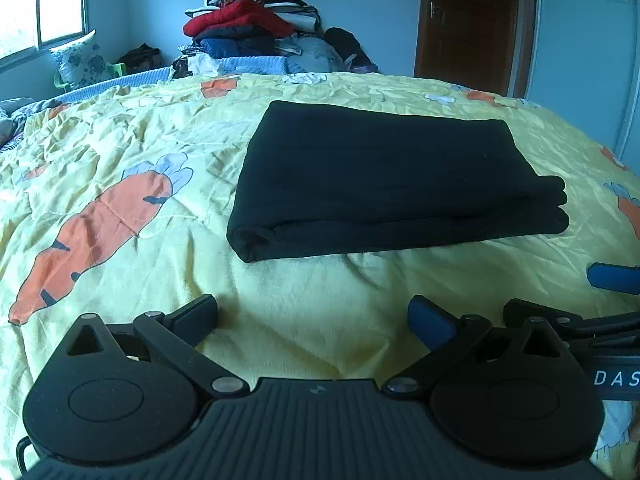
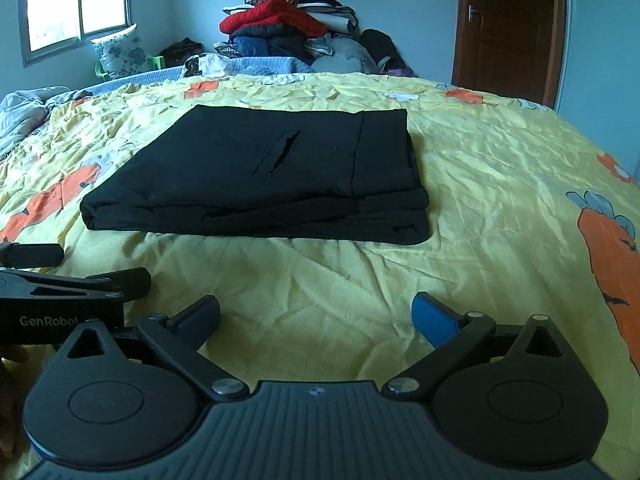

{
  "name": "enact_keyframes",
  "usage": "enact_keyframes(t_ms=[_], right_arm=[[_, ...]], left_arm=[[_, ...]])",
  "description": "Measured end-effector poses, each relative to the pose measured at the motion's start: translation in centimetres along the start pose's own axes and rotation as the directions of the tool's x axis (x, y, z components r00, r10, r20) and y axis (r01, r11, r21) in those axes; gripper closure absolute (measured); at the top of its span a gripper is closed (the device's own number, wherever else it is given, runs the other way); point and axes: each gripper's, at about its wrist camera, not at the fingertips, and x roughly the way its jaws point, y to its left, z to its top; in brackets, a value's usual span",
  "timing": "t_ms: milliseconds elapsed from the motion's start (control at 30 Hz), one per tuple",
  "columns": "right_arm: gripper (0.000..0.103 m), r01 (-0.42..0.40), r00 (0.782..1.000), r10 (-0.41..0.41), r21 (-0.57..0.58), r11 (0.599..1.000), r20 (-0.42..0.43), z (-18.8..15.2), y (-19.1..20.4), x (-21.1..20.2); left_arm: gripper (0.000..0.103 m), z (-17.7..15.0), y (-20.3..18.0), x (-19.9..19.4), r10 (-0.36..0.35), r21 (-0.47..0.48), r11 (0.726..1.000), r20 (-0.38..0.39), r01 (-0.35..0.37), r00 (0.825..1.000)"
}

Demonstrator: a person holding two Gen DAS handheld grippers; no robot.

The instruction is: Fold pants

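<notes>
The black pants (image 1: pixel 384 180) lie folded in a flat layered rectangle on the yellow carrot-print bedspread (image 1: pixel 120 160). In the right wrist view the pants (image 2: pixel 264 176) show a pocket slit on top. My left gripper (image 1: pixel 314 320) is open and empty, held back from the near edge of the pants. My right gripper (image 2: pixel 318 318) is open and empty, also short of the pants. The right gripper shows at the right edge of the left wrist view (image 1: pixel 600 292), and the left gripper at the left edge of the right wrist view (image 2: pixel 76 272).
A tall pile of clothes (image 1: pixel 252 20) stands beyond the far edge of the bed. A window (image 1: pixel 40 4) is at the far left, with a floral pillow (image 1: pixel 80 60) below it. A brown door (image 1: pixel 468 20) is at the far right. Crumpled bedding (image 2: pixel 28 108) lies at the left.
</notes>
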Motion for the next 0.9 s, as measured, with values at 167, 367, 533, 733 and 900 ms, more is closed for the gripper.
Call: enact_keyframes(t_ms=[167,367,533,733,900], right_arm=[[0.000,0.008,1.000,-0.008,0.009,1.000,0.003,-0.08,-0.06,-0.07],[0.000,0.027,1.000,-0.027,0.025,0.999,0.001,-0.02,-0.66,0.16],[0.000,0.031,1.000,-0.031,0.019,0.999,-0.001,-0.01,-0.61,0.19],[0.000,0.039,0.999,-0.039,0.007,0.999,-0.005,-0.04,-0.43,0.26],[0.000,0.040,0.999,-0.040,0.006,0.999,-0.006,-0.05,-0.42,0.27]], left_arm=[[0.000,-0.04,0.17,0.07,-0.004,-0.013,1.000,-0.001,0.004,1.000],[0.000,-0.08,0.08,0.07,-0.003,-0.012,1.000,-0.001,0.003,1.000],[0.000,-0.08,0.11,0.07,-0.004,-0.013,1.000,-0.001,0.004,1.000],[0.000,-0.09,0.12,0.07,-0.004,-0.013,1.000,-0.002,0.004,1.000],[0.000,-0.09,0.10,0.06,-0.004,-0.013,1.000,-0.002,0.004,1.000]])
